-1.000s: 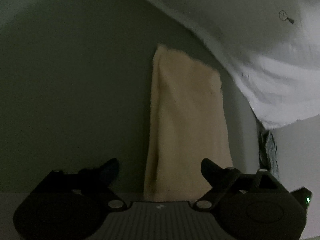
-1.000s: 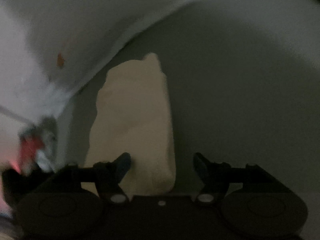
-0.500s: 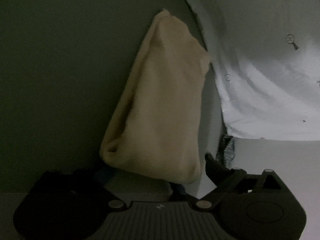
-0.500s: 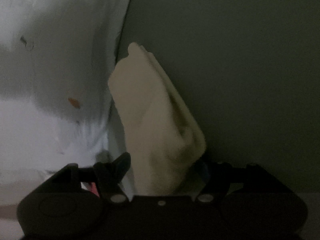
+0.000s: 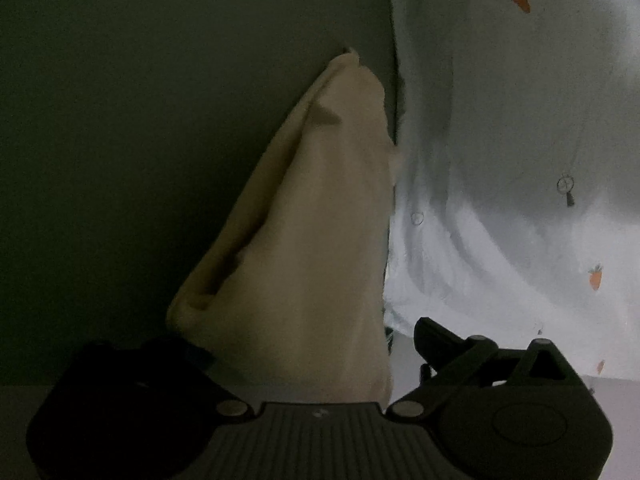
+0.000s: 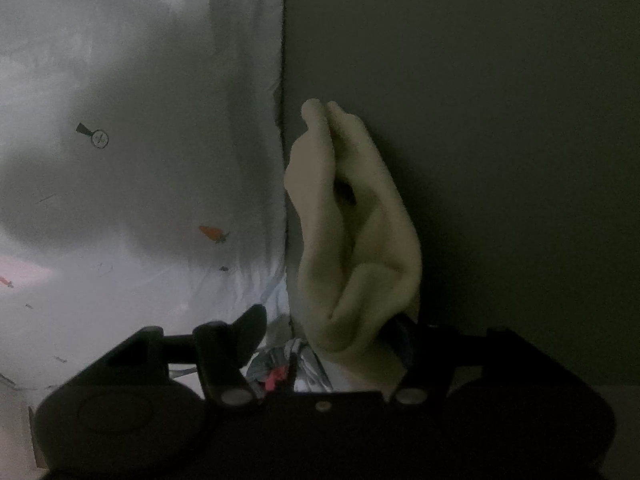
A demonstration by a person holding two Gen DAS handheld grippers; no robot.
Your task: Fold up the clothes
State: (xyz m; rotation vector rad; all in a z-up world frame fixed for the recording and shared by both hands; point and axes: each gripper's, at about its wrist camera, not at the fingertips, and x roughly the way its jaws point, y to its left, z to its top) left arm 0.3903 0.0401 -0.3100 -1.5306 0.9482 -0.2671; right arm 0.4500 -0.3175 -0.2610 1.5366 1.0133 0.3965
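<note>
A folded cream cloth (image 5: 320,240) lies along the edge of a dark green surface (image 5: 140,160). In the left wrist view its near end sits between the fingers of my left gripper (image 5: 312,344), which is open, and it hangs over the left finger. In the right wrist view the same cream cloth (image 6: 360,232) bulges in loose layers. Its near end covers the right finger of my right gripper (image 6: 326,326), which is also open. The light is dim, so I cannot tell whether the cloth is lifted off the surface.
A white sheet with small carrot prints (image 5: 520,160) borders the cloth in the left wrist view, and the same printed sheet (image 6: 140,160) fills the left of the right wrist view. A crumpled patterned fabric (image 6: 288,364) with a red spot shows by the right gripper's base.
Both grippers have rolled and moved in onto the cloth's ends. The cloth, flat a second ago, now bunches between the fingers, and the sheet's edge has swung from slanted to upright.
</note>
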